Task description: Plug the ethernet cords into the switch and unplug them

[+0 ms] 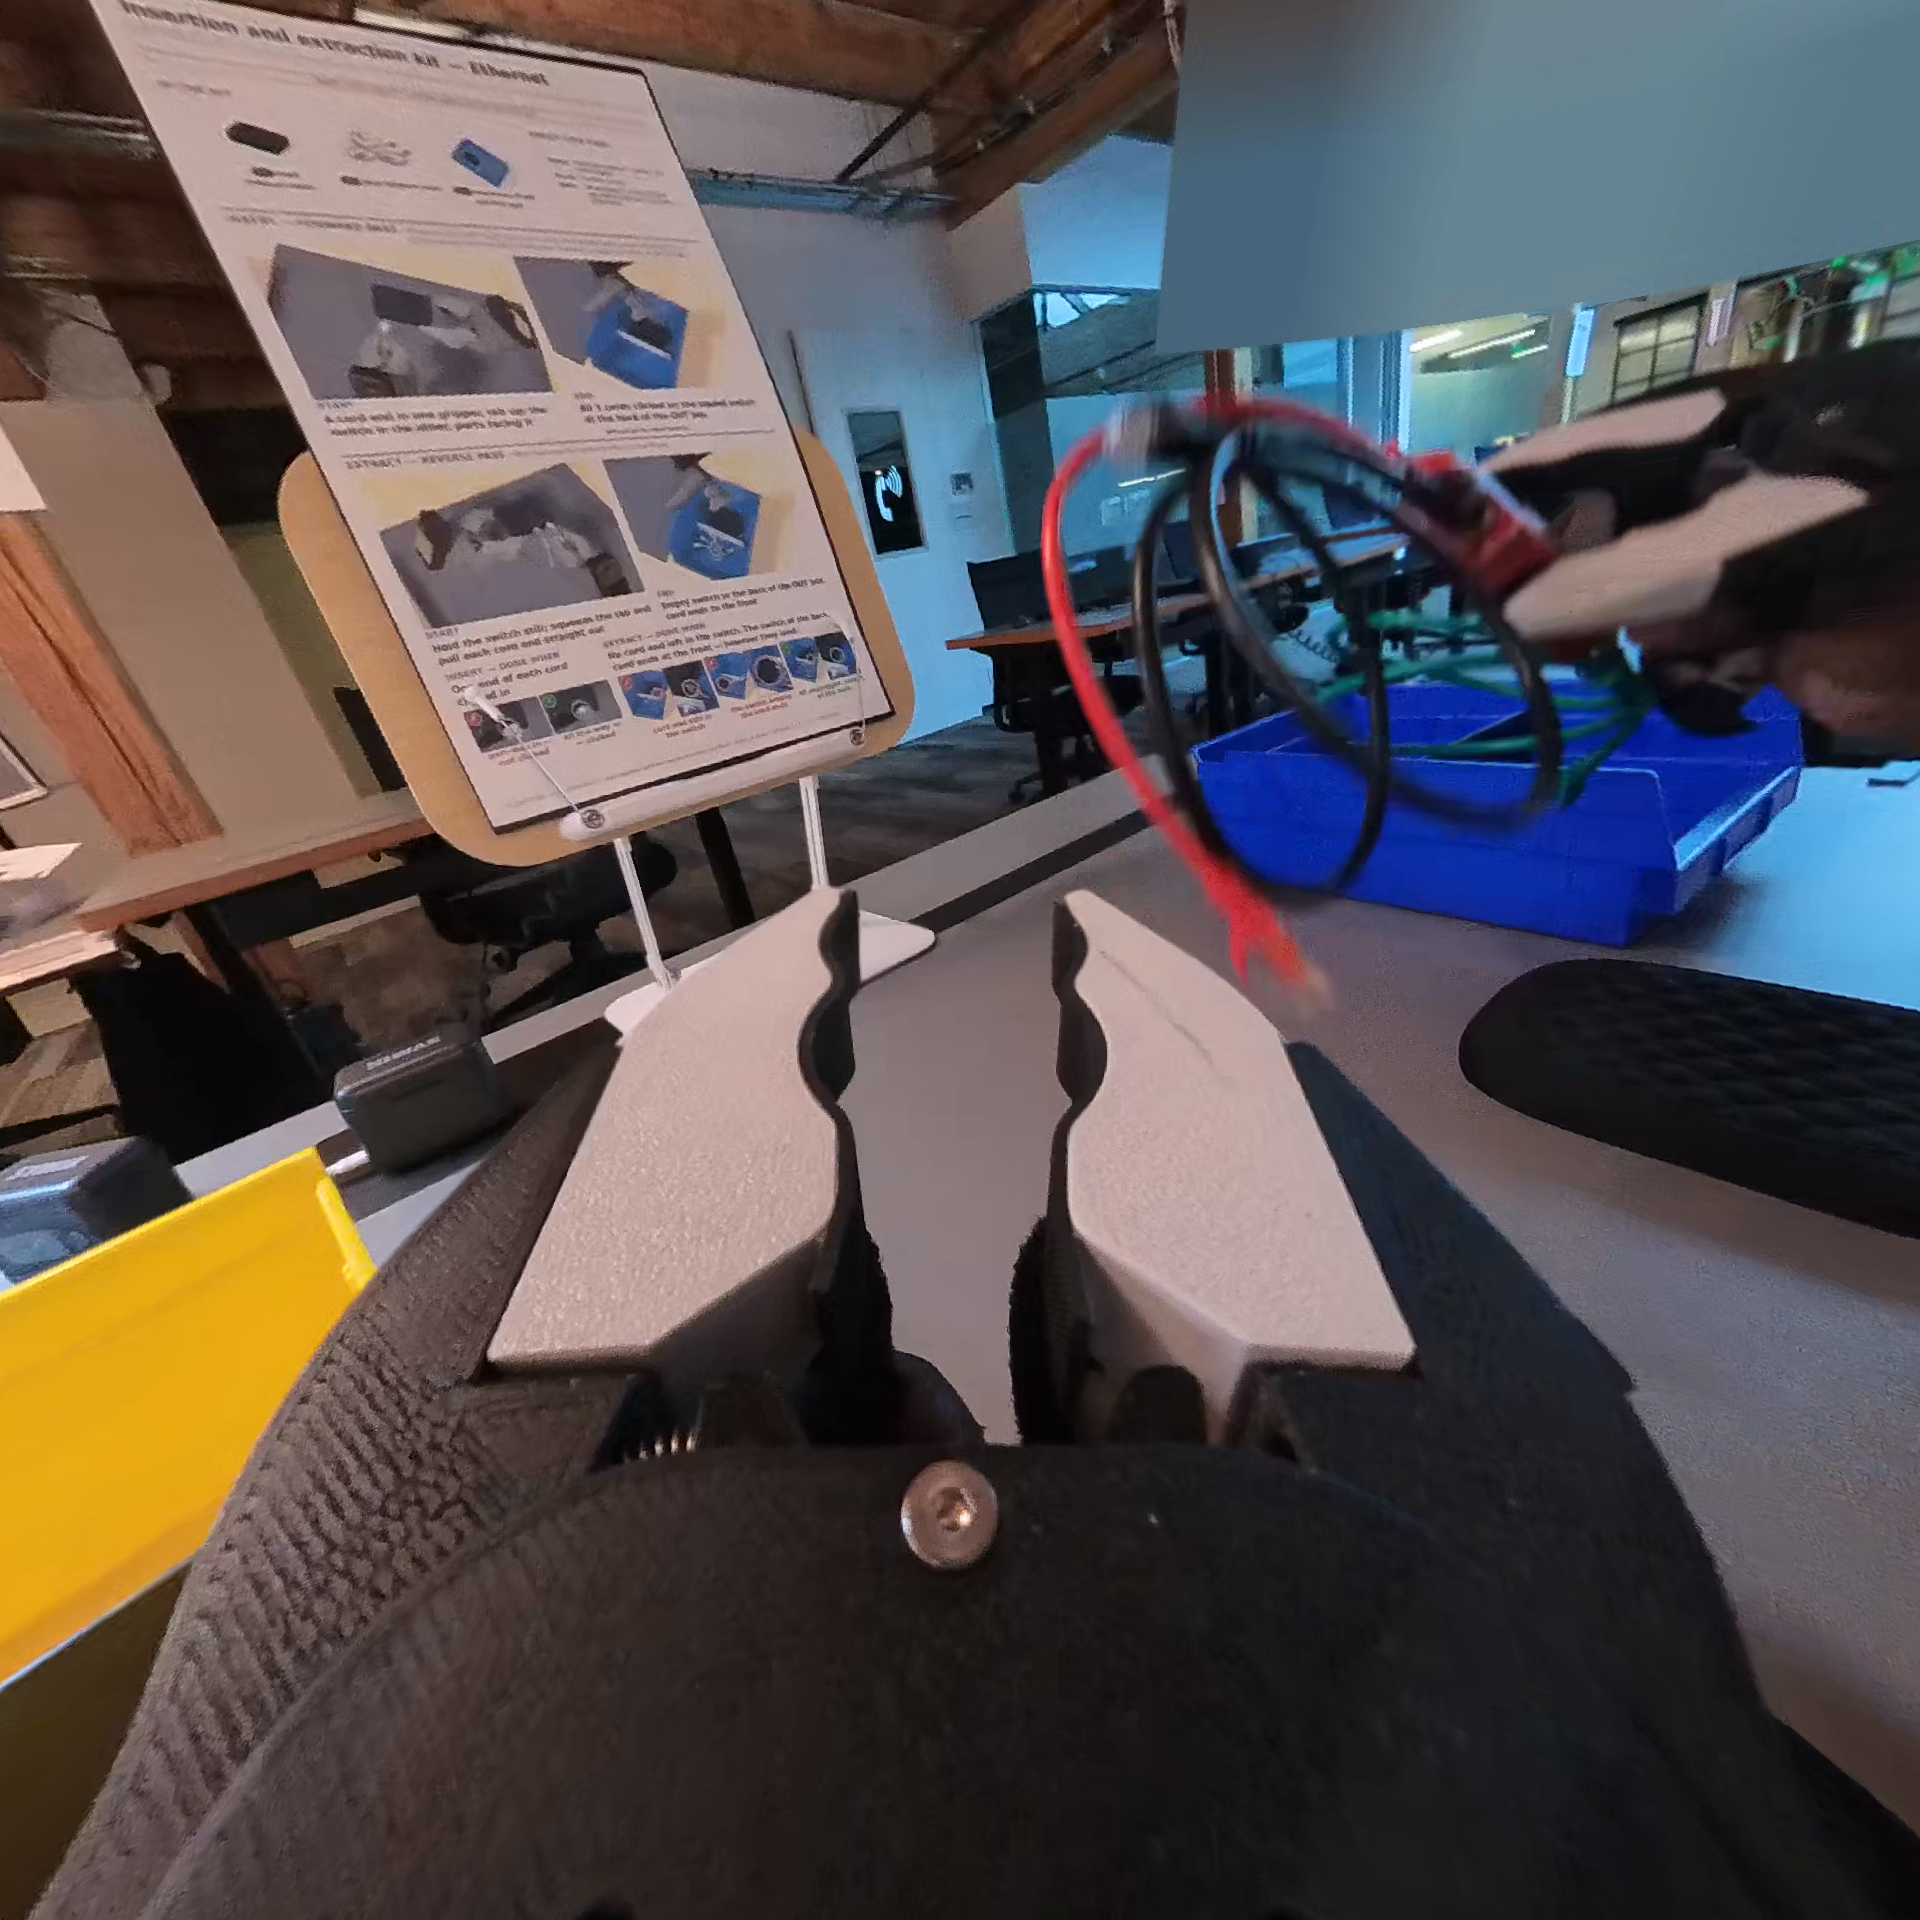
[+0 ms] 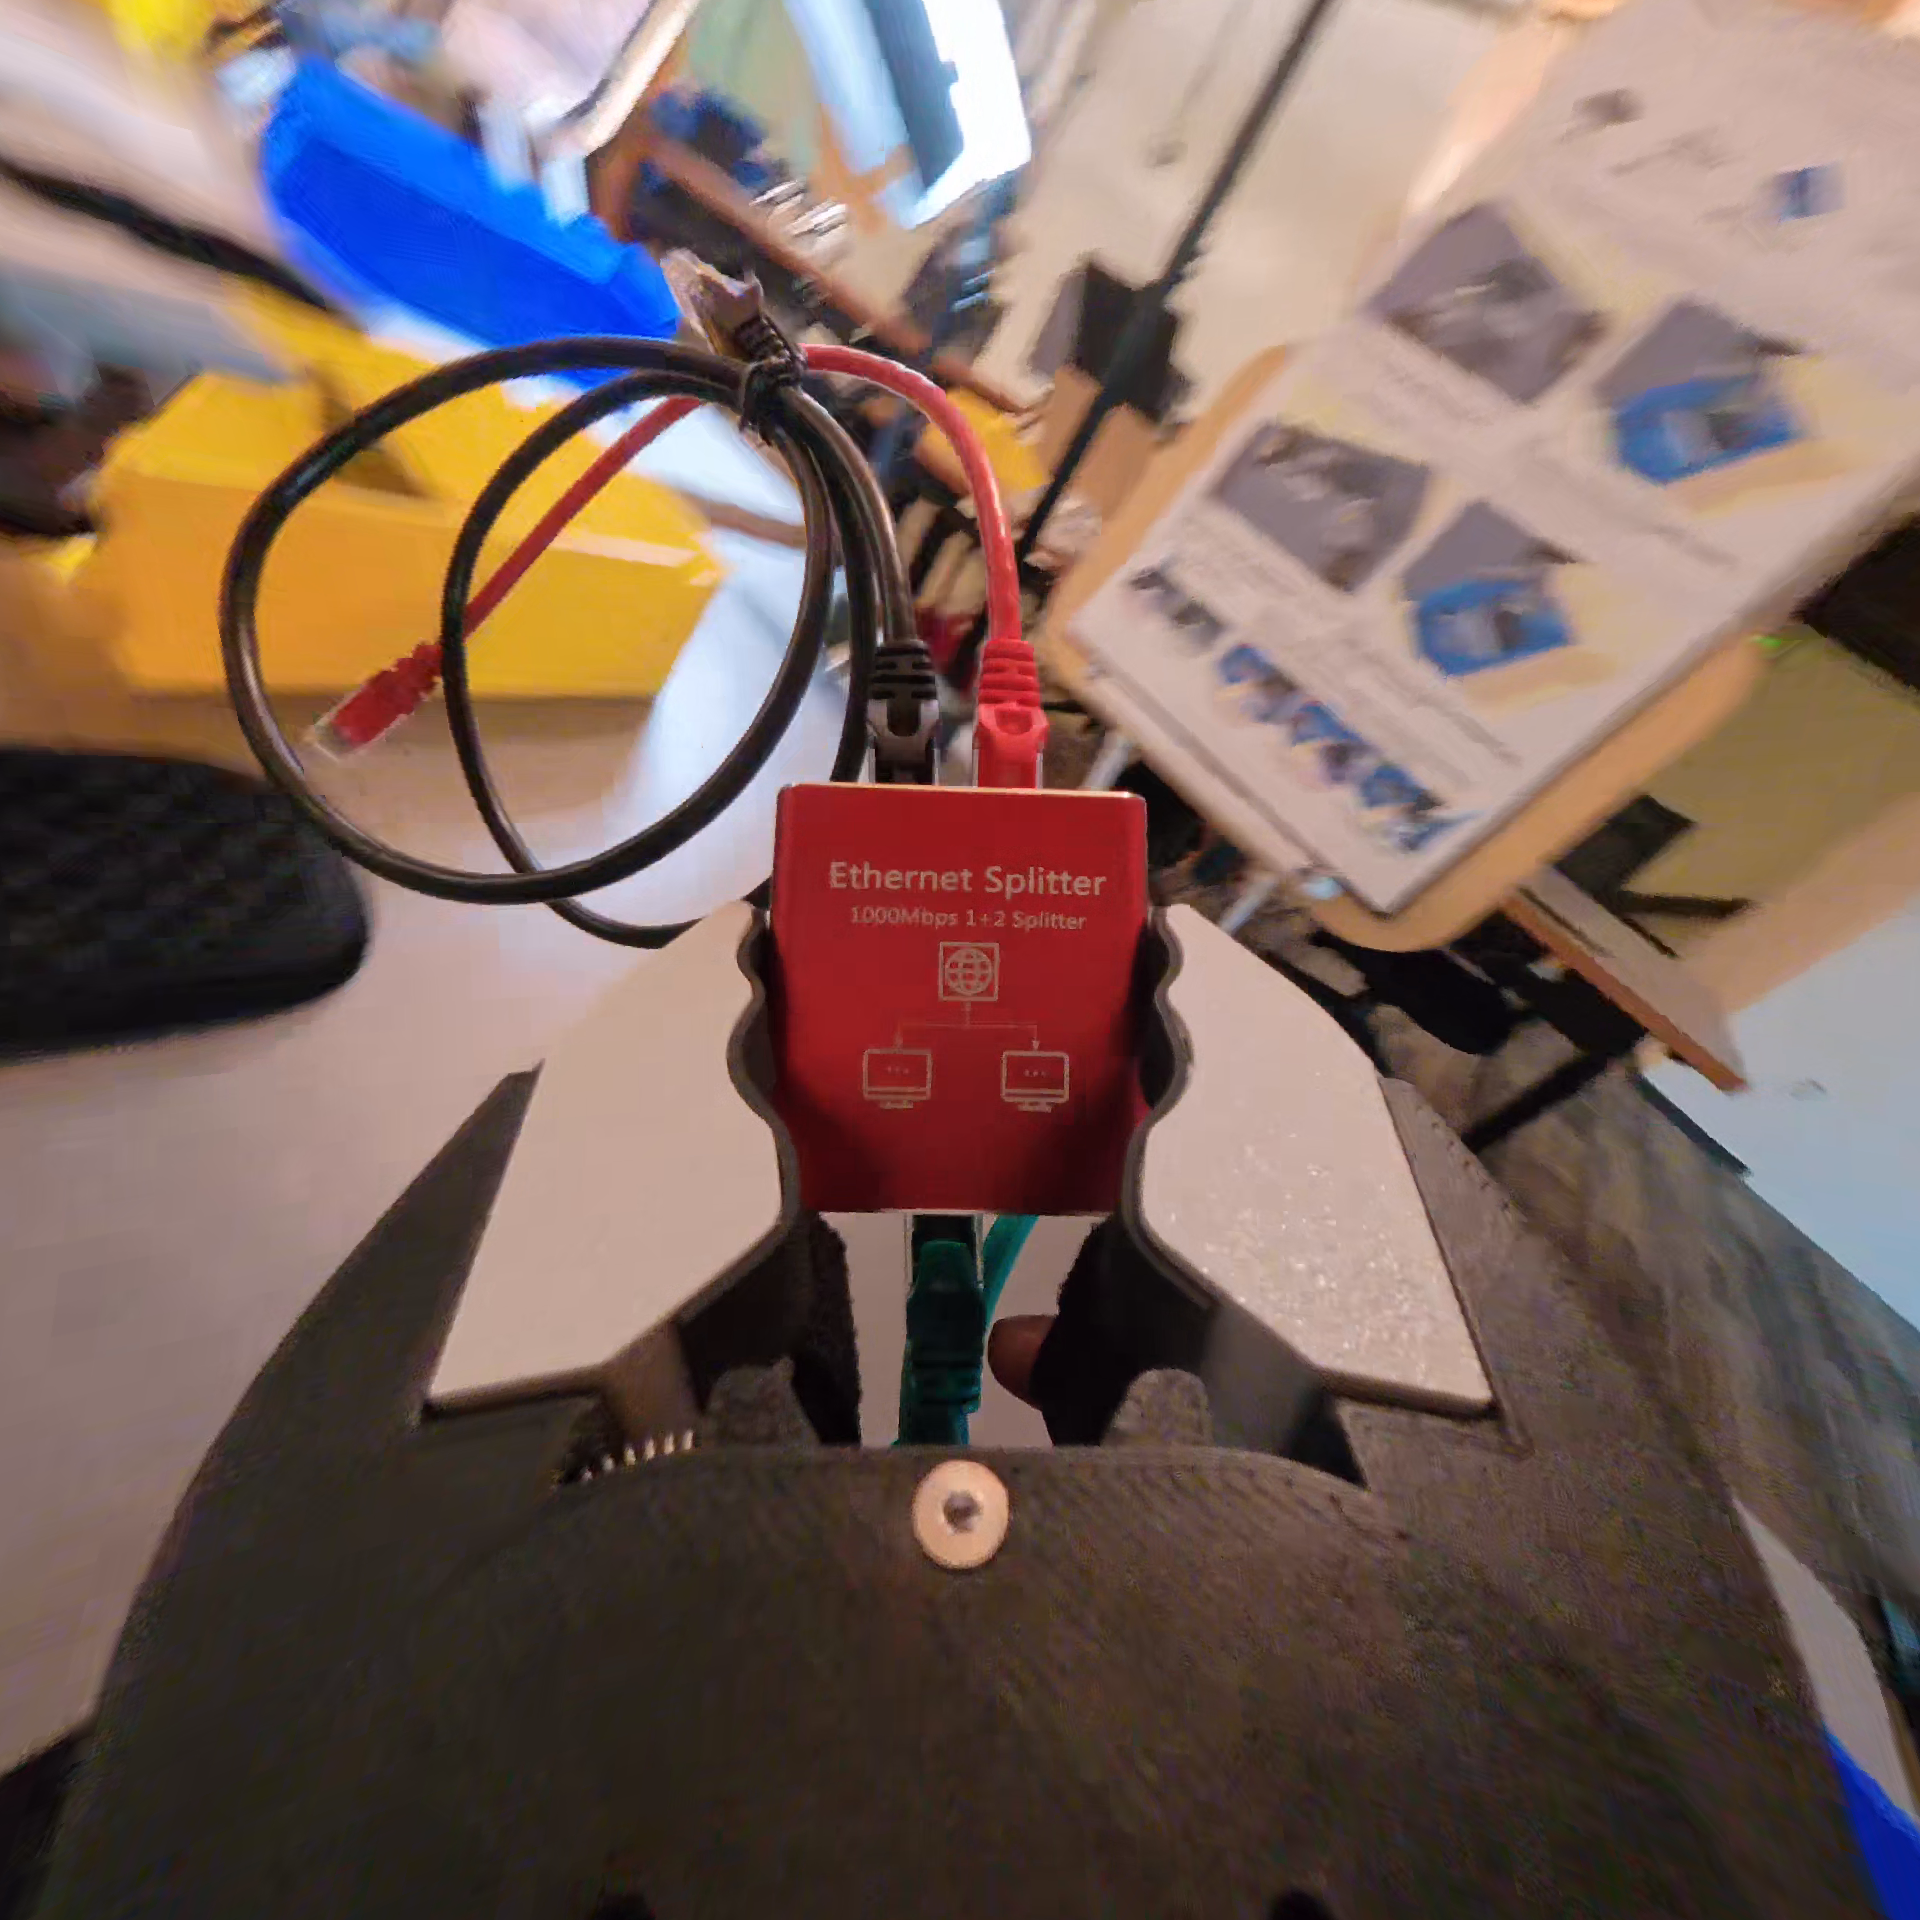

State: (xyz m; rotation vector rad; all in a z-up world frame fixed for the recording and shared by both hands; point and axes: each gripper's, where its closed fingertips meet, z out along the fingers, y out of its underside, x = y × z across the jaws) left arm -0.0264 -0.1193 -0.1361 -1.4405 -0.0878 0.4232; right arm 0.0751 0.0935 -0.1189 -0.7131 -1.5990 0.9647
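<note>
Left wrist view first: the left gripper (image 1: 956, 935) hangs low over the grey table top (image 1: 1558, 1351) with its two pale grey fingers (image 1: 727, 1122) spread apart and nothing between them. Ahead and up to the right of those fingers, well apart from them, the right gripper (image 1: 1621, 520) holds the small red metal box that serves as the switch (image 1: 1496, 520) in the air above the blue plastic bin (image 1: 1455, 862). From the switch a thin black ethernet cord (image 1: 1174, 582) hangs in loops and a red ethernet cord (image 1: 1070, 623) curves down to a loose plug near the table.

Right wrist view shows the right gripper (image 2: 961, 977) pinching the switch (image 2: 961, 997) by its two long sides, so the box's long axis runs straight along the fingers. On the far end, left to right, the black cord (image 2: 902, 707) and the red cord (image 2: 1008, 707) are both seated in their ports, plugs pointing away from the right gripper; a green ethernet cord (image 2: 940, 1340) enters the near end, between the fingers' roots.

By my judgement the cords are plugged in and unplugging is next. The free left gripper is the one to do it, coming in from the far end and pulling each plug out along the box's long axis
</note>
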